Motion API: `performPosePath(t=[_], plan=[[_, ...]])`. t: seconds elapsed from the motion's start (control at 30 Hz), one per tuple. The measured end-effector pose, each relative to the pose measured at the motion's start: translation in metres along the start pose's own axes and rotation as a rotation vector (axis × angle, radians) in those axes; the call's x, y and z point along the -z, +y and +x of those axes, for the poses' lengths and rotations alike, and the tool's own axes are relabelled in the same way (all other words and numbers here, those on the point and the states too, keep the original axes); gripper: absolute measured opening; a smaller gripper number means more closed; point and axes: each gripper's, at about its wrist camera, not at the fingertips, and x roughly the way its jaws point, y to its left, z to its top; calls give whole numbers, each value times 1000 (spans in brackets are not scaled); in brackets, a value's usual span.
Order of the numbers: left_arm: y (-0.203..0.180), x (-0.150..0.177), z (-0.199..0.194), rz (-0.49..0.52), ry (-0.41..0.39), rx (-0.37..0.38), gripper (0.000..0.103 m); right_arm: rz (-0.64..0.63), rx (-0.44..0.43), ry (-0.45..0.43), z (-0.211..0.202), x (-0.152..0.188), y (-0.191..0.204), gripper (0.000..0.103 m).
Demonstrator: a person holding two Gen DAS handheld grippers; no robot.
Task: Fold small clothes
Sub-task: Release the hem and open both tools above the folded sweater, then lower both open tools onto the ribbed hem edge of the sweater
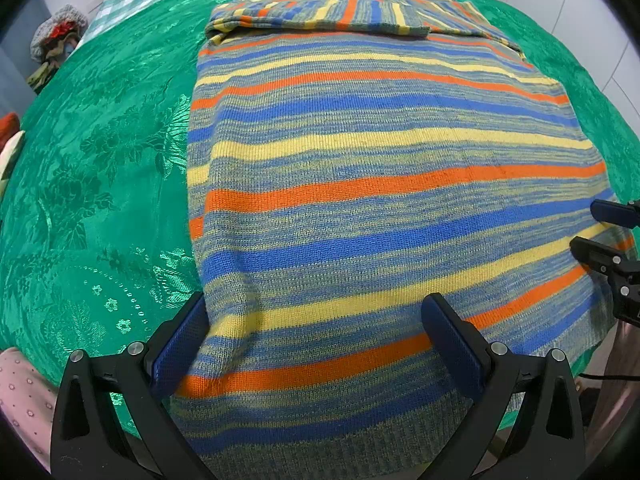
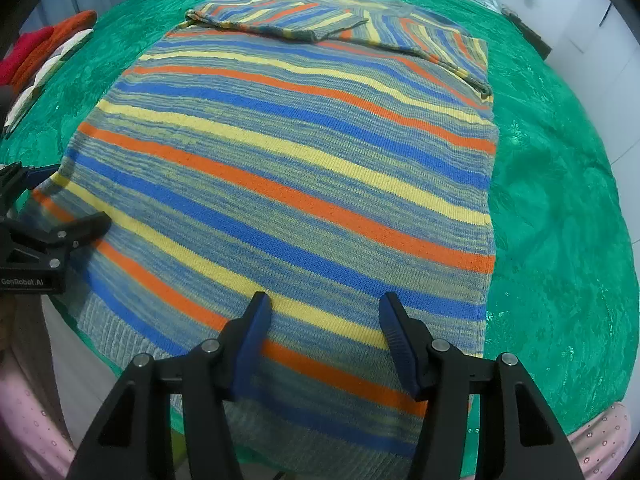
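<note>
I had the striped sweater [image 1: 384,184] lying flat on the green damask cloth [image 1: 104,168], and it ran straight away from me: ribbed hem at the near edge, collar at the far end, so its long axis pointed forward along both sets of fingers. Both sleeves were already folded across the chest [image 2: 304,20]. My left gripper [image 1: 320,344] hung over the near-left hem corner, jaws spread wide and holding nothing, one pad just off the sweater's left edge. My right gripper [image 2: 324,336] sat over the near-right part of the hem, jaws likewise apart, nothing pinched. Each was about equally close to the hem, so I judged the next move to be a two-handed pinch, carrying the hem up toward the collar. The knit looked thick, soft and floppy, with coarse ribbing at the hem; the cloth beneath was glossy and slick.
</note>
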Motion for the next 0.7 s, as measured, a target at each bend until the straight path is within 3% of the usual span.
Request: performPosePath(t=[0.5,0.7], plan=[[1,-2,1,2,3,0,103,-2,-1,3,-1,0,-1,58],[10,9,-10,25,135,-5,103,16,-32,70,-7,8,-11,64]])
